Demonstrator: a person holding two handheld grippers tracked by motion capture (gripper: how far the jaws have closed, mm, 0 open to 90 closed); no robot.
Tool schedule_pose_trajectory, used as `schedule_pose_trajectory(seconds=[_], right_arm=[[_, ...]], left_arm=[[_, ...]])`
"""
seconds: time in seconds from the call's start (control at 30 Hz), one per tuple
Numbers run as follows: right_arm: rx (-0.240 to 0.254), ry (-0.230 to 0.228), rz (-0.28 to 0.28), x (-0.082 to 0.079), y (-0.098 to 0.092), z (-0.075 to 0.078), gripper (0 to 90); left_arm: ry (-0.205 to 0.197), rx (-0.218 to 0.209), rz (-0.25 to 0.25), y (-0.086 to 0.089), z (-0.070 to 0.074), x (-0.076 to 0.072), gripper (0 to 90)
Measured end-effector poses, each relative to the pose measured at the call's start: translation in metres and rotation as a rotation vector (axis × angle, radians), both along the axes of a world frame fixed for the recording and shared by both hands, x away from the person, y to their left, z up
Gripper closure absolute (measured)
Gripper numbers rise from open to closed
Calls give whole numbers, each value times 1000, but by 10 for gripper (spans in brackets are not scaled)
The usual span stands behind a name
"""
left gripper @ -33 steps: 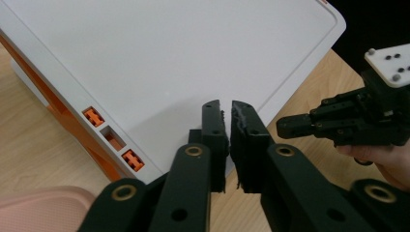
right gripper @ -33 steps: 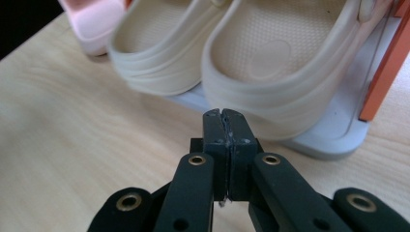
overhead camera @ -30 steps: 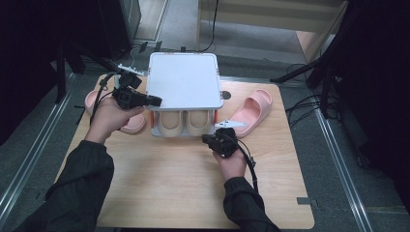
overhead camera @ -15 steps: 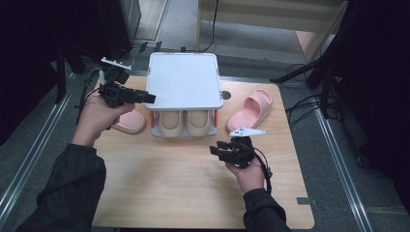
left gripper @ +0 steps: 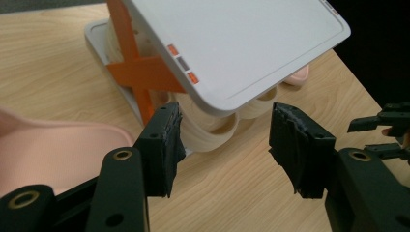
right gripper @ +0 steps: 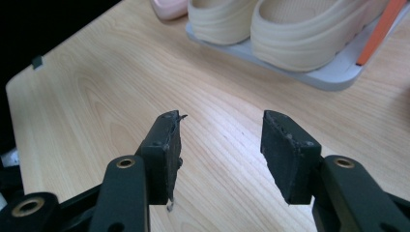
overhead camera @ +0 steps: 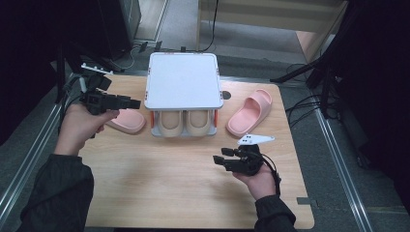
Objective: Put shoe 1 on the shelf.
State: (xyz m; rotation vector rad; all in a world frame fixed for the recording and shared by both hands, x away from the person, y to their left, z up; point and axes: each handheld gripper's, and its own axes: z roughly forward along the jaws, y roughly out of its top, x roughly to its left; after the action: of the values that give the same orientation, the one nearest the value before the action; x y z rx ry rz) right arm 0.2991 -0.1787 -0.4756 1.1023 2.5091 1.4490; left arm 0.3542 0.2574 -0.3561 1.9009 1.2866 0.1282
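Nearest the person, the right tongs (overhead camera: 223, 161) hang over bare wood at the front right of the tabletop (overhead camera: 159, 188), held in the right hand (overhead camera: 256, 175); their jaws have just been opening and stand apart with nothing between them, as the right gripper view shows. Farther in and to the left, the left tongs (overhead camera: 135, 103) are held in the left hand (overhead camera: 80, 126) just above the left pink slipper (overhead camera: 126, 121), which lies flat on the wood beside the rack; their jaws too have just been opening and are empty, the pads clear of everything. Behind them at the middle stands the white shoe rack (overhead camera: 183, 87) with orange cross braces, a pair of beige slippers (overhead camera: 183, 124) tucked side by side on its lower shelf. To the rack's right, the right pink slipper (overhead camera: 249, 112) rests at an angle on the tabletop, well apart from both tongs.
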Motion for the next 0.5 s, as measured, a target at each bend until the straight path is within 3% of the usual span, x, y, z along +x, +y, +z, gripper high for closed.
schedule_pose_trajectory(seconds=[0.23,0.5], right_arm=[[3,-5,13,2,-3,6,482],[8,-9,8,10,-7,8,485]], left_arm=[[19,-18,24,15,-14,-6,457],[8,-22,68,31,-32,-8,452]])
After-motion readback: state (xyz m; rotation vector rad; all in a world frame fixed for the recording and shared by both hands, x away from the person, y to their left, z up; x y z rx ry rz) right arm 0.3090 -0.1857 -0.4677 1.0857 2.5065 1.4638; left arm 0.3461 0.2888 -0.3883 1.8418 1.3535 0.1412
